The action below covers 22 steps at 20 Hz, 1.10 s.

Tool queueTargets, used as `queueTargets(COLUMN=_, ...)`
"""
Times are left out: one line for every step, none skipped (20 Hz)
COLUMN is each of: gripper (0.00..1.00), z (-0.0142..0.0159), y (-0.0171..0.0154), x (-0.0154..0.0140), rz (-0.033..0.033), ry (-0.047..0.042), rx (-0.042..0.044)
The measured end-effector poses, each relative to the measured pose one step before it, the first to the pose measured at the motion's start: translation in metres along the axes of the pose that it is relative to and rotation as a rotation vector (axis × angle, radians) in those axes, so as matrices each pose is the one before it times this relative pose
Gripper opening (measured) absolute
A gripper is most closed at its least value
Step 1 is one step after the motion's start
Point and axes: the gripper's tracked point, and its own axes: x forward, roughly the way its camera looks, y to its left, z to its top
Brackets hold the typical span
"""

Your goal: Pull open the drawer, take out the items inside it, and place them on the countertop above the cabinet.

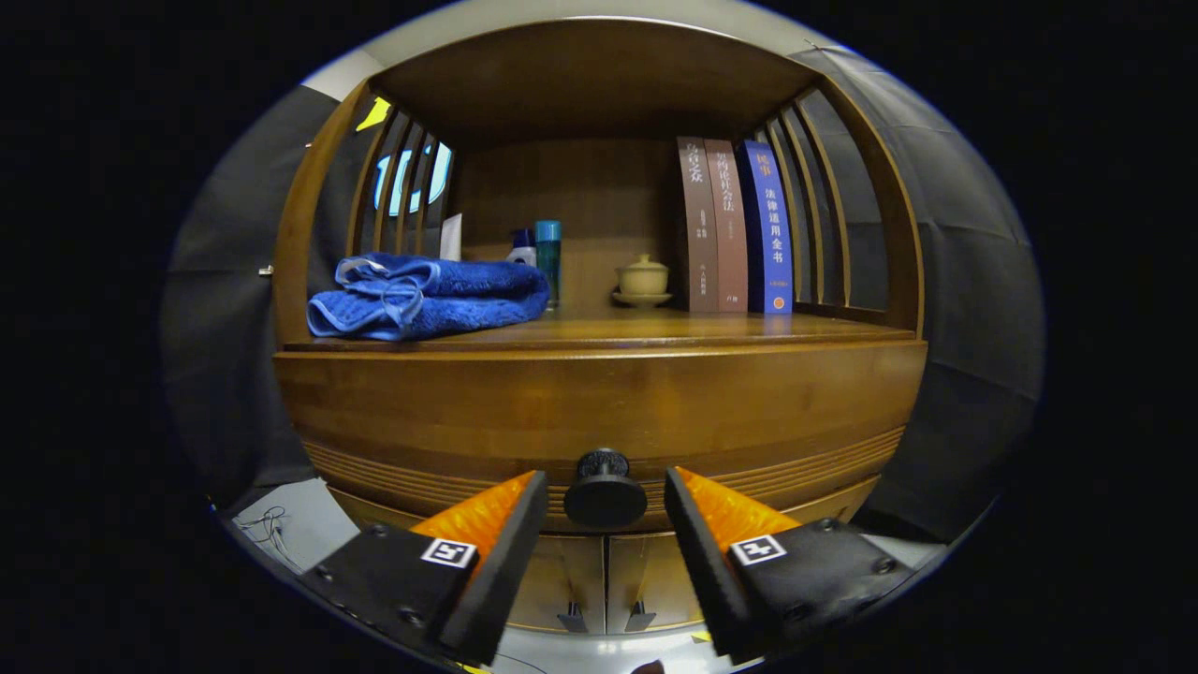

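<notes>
A wooden cabinet fills the view, its drawer front (599,412) shut flush under the countertop (655,329). A round dark knob (605,489) sticks out from the drawer's lower middle. My gripper (606,496) is open, with the knob sitting between the two fingertips and a small gap on each side. Neither finger presses on the knob. The drawer's inside is hidden.
On the countertop lie a folded blue towel (426,297) at the left, a teal bottle (548,257) and a small lidded cup (642,279) at the back, and three upright books (735,227) at the right. Two lower cabinet doors (605,580) sit under the drawer.
</notes>
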Motion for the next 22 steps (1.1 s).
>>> queueTargets(gripper=0.72, z=-0.00118, y=-0.00003, x=0.00182, rz=-0.00016, ry=-0.00105, rx=0.00229)
queueTargets(gripper=0.63, z=-0.00051, y=0.00174, x=0.00324, rz=0.00627, ry=-0.00047, rx=0.00534)
queueTargets(gripper=0.54, z=0.00122, y=0.00030, x=-0.00062, rz=0.00479, ry=-0.00077, rx=-0.00488)
queueTargets(gripper=0.54, z=-0.00091, y=-0.00263, x=-0.00087, rz=0.00081, ry=-0.00240, rx=-0.01182)
queueTargets(gripper=0.45, z=-0.00024, y=0.00016, x=0.00177, rz=0.00571, ry=-0.00195, rx=-0.01031)
queueTargets(gripper=0.45, z=0.00053, y=0.00091, x=-0.00198, rz=0.00375, ry=0.00170, rx=-0.01515)
queueTargets(gripper=0.37, z=-0.00068, y=-0.00058, x=-0.00159, rz=0.00392, ry=0.00725, rx=-0.02319)
queueTargets(gripper=0.37, z=-0.00144, y=-0.00118, x=0.00011, rz=-0.00469, ry=0.00893, rx=0.00012)
queueTargets(gripper=0.28, z=-0.00020, y=-0.00016, x=-0.00492, rz=-0.00304, ry=0.00592, rx=0.01238)
queueTargets(gripper=0.28, z=-0.00041, y=0.00034, x=-0.00497, rz=-0.00482, ry=0.00149, rx=0.01598)
queueTargets(gripper=0.28, z=-0.00137, y=0.00012, x=-0.00735, rz=-0.00193, ry=-0.00032, rx=0.00814)
queueTargets(gripper=0.28, z=-0.00075, y=0.00016, x=-0.00917, rz=-0.00027, ry=-0.00202, rx=0.00024)
queueTargets(gripper=0.28, z=-0.00159, y=-0.00070, x=-0.00775, rz=0.00237, ry=0.00204, rx=-0.00195)
queueTargets(gripper=0.28, z=-0.00275, y=0.00020, x=-0.01300, rz=0.00018, ry=0.00202, rx=0.00574)
queueTargets(gripper=0.28, z=-0.00211, y=-0.00080, x=-0.01219, rz=-0.00050, ry=0.00515, rx=0.00505)
queueTargets(gripper=0.28, z=-0.00228, y=-0.00164, x=-0.01187, rz=-0.00019, ry=0.00399, rx=0.01164)
queueTargets(gripper=0.28, z=-0.00125, y=0.00031, x=-0.00996, rz=0.00393, ry=0.00311, rx=0.01261)
queueTargets(gripper=0.28, z=-0.00216, y=0.00001, x=-0.01032, rz=-0.00221, ry=-0.00098, rx=0.00281)
queueTargets(gripper=0.28, z=-0.00156, y=-0.00108, x=-0.00980, rz=-0.00213, ry=-0.00112, rx=-0.00504)
queueTargets(gripper=0.28, z=-0.00112, y=-0.00007, x=-0.00867, rz=-0.00017, ry=-0.00356, rx=-0.00191)
queueTargets(gripper=0.28, z=-0.00235, y=0.00139, x=-0.00855, rz=0.00159, ry=0.00228, rx=-0.00131)
queueTargets(gripper=0.28, z=-0.00108, y=0.00080, x=-0.00717, rz=0.00153, ry=-0.00051, rx=-0.00406)
